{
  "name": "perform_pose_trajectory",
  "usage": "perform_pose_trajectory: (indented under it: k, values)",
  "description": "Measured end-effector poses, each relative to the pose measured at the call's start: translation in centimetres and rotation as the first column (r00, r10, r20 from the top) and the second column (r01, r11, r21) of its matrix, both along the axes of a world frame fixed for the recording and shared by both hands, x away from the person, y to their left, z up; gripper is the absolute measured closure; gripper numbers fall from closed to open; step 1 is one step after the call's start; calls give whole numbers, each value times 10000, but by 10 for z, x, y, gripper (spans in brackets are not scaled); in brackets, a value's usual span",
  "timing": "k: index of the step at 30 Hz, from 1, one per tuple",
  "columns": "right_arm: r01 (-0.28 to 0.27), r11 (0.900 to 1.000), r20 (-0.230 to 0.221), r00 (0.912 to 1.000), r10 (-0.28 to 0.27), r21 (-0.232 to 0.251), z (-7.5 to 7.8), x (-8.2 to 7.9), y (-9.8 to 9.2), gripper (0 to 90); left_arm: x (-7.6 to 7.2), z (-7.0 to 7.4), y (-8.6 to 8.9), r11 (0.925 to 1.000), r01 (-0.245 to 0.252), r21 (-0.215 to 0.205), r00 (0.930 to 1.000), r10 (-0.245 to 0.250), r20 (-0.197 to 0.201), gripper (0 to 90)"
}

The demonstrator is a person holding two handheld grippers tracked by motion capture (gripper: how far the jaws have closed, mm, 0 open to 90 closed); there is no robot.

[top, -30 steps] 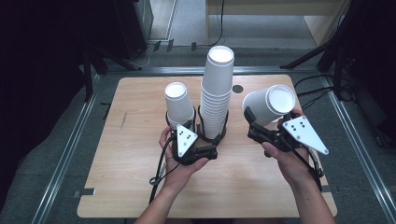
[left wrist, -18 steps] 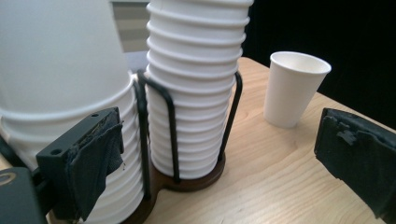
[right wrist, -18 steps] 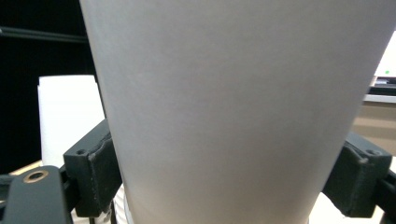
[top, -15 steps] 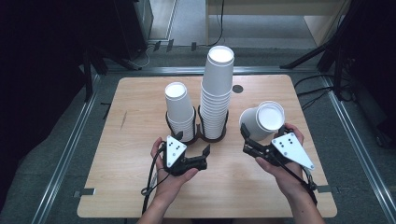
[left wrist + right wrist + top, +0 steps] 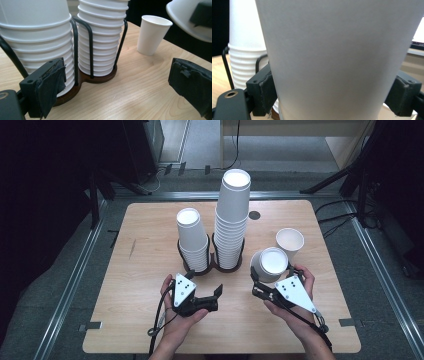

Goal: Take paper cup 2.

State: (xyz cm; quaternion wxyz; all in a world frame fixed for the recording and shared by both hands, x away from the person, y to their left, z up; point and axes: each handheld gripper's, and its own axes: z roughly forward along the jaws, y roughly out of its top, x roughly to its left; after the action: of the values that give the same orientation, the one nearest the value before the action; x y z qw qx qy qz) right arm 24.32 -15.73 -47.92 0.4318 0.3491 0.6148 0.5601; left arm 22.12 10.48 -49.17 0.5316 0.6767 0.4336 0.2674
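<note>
The right hand-held gripper [image 5: 263, 279] is clamped on a paper cup [image 5: 270, 264] near the bench's [image 5: 140, 330] right edge. The left hand-held gripper [image 5: 216, 296] stands apart, empty. Excess squeeze may crush the cup; lowering too close may topple the standing cup [image 5: 289, 243].

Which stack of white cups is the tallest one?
The right-hand stack in the black wire holder is tallest. It rises well above the shorter stack on its left, and the cup standing alone on the table is just one.

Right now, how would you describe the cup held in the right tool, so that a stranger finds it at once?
Start at the black two-ring holder with its two cup stacks in the middle of the wooden table. To its right, the right tool grips a white paper cup. Unlike the lone cup standing mouth up behind it, this one is held bottom up.
</note>
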Motion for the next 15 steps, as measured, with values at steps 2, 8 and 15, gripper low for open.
perform_pose_trajectory:
  k: [2,8,15]
  values:
    - [38,9994,8,10000,-37,-333,-5,-1,3,131,-1,0,1,9999,125,72,9999,-125,17,14]
    - [288,9868,310,9992,-242,-1593,-19,-2,8,130,-1,-3,5,9996,275,79,9996,-274,-118,14]
    - [473,9656,562,9978,-340,-2558,-29,-3,16,130,-2,-2,4,9991,425,90,9991,-424,-99,14]
